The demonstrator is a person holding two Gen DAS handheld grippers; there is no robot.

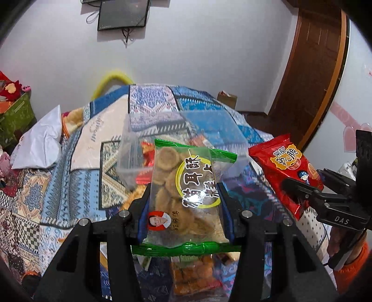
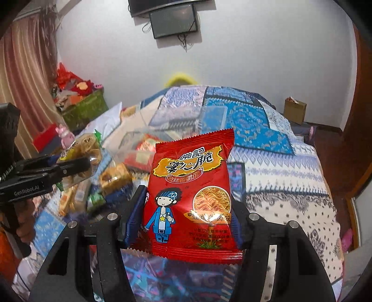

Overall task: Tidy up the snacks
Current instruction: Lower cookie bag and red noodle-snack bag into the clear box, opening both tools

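The left gripper [image 1: 183, 206] is clamped on a clear cookie packet [image 1: 186, 197] with green sealed ends, its blue-padded fingers pressing the packet's two sides so it stands up off the bed. The right gripper [image 2: 186, 213] squeezes a red noodle-snack packet [image 2: 193, 199] the same way, upright between its pads. Each packet also shows in the other view: the red one at the right edge of the left wrist view, the cookies at the left edge of the right wrist view. Just beyond both lies a clear plastic bag [image 1: 183, 130] with its mouth open, more snacks [image 2: 114, 178] inside and beside it, on a patterned blue quilt [image 2: 267, 139]. Farther off, a white pillow [image 1: 39, 141], a wall-mounted screen [image 2: 174, 21] and a brown door [image 1: 309, 69]
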